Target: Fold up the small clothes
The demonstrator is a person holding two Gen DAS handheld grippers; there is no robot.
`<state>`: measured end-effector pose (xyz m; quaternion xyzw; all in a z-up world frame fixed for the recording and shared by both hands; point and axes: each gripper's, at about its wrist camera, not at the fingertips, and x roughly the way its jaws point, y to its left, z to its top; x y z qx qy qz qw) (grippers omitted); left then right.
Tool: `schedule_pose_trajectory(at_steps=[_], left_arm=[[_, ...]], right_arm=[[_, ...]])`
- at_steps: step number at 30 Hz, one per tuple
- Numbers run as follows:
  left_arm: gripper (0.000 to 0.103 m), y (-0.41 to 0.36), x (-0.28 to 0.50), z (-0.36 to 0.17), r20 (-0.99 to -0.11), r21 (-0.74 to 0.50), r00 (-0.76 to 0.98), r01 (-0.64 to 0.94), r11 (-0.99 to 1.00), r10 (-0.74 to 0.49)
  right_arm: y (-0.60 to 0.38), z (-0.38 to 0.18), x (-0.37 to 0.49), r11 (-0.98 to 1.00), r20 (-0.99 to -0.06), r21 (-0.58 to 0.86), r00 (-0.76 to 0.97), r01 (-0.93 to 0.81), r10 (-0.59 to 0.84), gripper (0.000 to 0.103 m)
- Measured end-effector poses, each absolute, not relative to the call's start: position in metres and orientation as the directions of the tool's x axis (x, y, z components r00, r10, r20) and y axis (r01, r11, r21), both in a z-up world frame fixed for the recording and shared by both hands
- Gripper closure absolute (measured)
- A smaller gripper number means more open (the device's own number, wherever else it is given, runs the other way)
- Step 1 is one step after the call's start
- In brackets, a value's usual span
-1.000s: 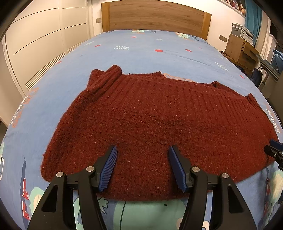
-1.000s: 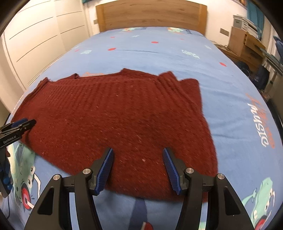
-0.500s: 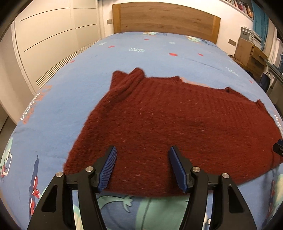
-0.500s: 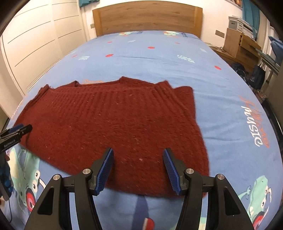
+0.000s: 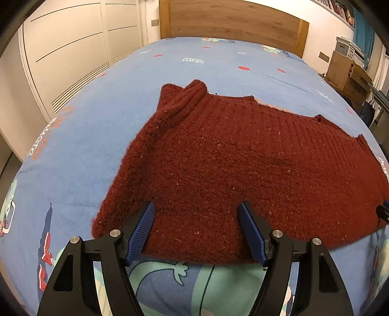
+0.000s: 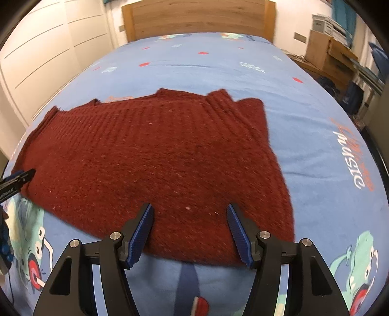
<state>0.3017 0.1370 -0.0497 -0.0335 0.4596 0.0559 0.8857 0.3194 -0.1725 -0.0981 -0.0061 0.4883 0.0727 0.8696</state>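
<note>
A dark red knitted sweater (image 5: 243,165) lies spread flat on the blue bed, its near hem toward me; it also shows in the right wrist view (image 6: 155,155). Its sleeves lie folded in at the far left (image 5: 180,102) and far right (image 6: 243,109). My left gripper (image 5: 197,214) is open and empty, its fingertips over the near hem on the sweater's left part. My right gripper (image 6: 189,214) is open and empty over the near hem on the right part. The left gripper's tip (image 6: 17,179) shows at the left edge of the right wrist view.
The sheet (image 5: 80,136) is blue with cartoon prints. A wooden headboard (image 5: 233,21) stands at the far end. White wardrobe doors (image 5: 68,48) run along the left. A wooden desk with boxes (image 6: 325,53) stands to the right of the bed.
Both grippers have drawn back and shifted left a little, so the sweater sits further right and farther away in the left view. Both stay open. The sweater has not moved.
</note>
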Motion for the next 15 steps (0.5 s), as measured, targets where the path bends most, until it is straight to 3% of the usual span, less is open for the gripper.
schedule_pose_trajectory(at_steps=[15], left_arm=[[0.037,0.147,0.267,-0.022,-0.827,-0.069,0.561,-0.149,0.986,0.027]], right_arm=[[-0.184,-0.060,0.265,0.989,-0.827,0.091,0.544,-0.117,0.140,0.039]])
